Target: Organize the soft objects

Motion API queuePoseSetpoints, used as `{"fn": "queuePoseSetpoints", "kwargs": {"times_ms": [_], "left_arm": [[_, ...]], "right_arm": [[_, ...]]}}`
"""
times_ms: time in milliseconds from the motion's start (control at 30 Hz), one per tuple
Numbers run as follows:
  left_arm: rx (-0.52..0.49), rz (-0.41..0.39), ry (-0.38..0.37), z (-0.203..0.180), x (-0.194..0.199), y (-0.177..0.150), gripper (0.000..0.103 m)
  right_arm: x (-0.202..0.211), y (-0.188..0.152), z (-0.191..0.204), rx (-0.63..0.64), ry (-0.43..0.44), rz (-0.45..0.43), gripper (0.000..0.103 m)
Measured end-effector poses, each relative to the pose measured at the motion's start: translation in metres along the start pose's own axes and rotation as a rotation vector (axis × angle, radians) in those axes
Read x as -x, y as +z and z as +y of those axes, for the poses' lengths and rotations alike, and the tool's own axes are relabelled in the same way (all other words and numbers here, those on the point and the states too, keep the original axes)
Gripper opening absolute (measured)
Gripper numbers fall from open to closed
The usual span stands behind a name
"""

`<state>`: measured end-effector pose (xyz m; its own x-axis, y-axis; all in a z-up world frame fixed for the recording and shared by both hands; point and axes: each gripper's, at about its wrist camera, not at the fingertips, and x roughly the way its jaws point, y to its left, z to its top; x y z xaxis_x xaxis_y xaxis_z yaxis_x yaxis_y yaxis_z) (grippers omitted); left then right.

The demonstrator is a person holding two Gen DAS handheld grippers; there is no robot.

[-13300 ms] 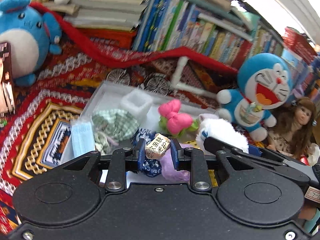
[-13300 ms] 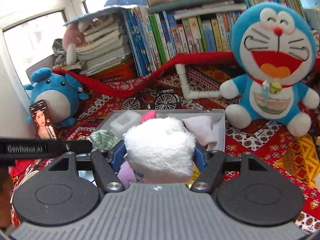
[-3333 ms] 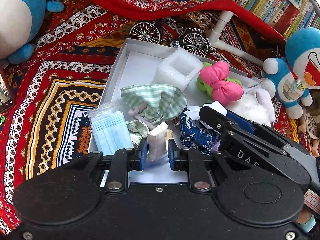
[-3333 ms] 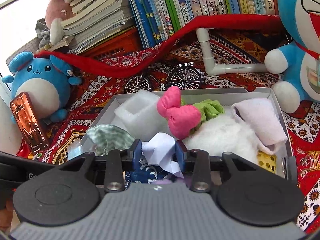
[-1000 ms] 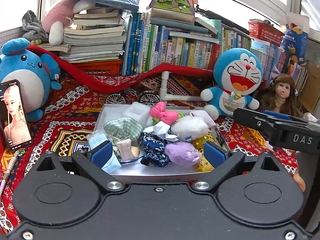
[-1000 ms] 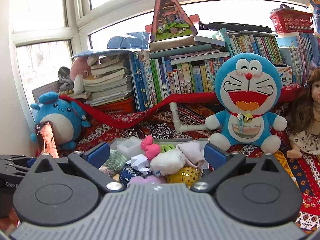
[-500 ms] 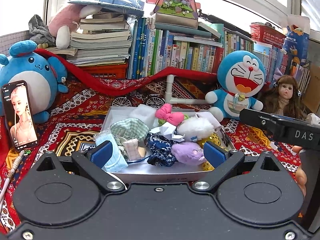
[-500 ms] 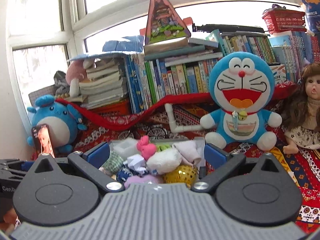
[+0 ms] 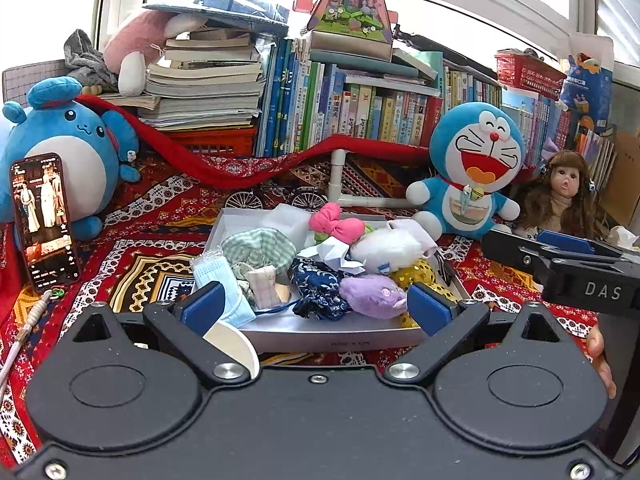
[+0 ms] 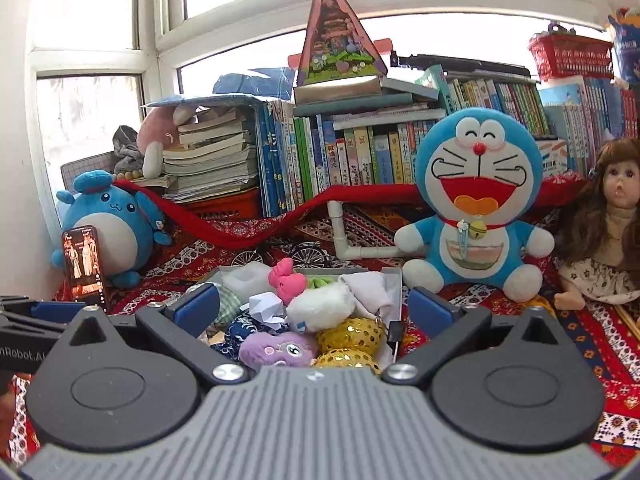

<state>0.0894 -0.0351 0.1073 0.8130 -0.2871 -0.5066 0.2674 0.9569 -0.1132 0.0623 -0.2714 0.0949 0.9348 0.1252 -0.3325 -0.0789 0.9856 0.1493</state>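
The left gripper is held with its blue pads wide apart and nothing between them; it is raised just in front of the grey tray. The right gripper is spread wide in the same way and is empty too. In the left wrist view the right gripper is seen at the right side, beside the tray.

The soft objects are all gathered inside the tray: a blue face mask at the left front, a green checked cloth, a dark blue patterned cloth, a purple plush, a white fluffy piece, a pink bow and a golden sequin ball.

The tray is placed on a red patterned cloth. A Doraemon plush and a doll are seated to its right, a round blue plush with a phone leaned on it to its left, and rows of books behind.
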Motion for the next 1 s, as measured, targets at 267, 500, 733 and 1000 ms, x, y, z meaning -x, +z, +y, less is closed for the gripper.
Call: {"fn": "queuePoseSetpoints", "kwargs": {"times_ms": [267, 500, 733, 1000], "left_arm": [[0.005, -0.020, -0.002, 0.000, 0.016, -0.013, 0.097], [0.007, -0.043, -0.001, 0.000, 0.029, -0.024, 0.097], [-0.014, -0.070, 0.024, -0.004, 0.039, -0.037, 0.098], [-0.008, -0.083, 0.038, -0.001, 0.050, -0.053, 0.098]], "right_arm": [[0.023, -0.008, 0.003, 0.008, -0.003, -0.041, 0.103], [0.034, -0.017, 0.003, -0.003, 0.004, -0.035, 0.103], [0.044, -0.029, 0.008, 0.016, -0.009, -0.042, 0.103], [0.057, -0.043, 0.016, 0.056, -0.027, -0.047, 0.103]]}}
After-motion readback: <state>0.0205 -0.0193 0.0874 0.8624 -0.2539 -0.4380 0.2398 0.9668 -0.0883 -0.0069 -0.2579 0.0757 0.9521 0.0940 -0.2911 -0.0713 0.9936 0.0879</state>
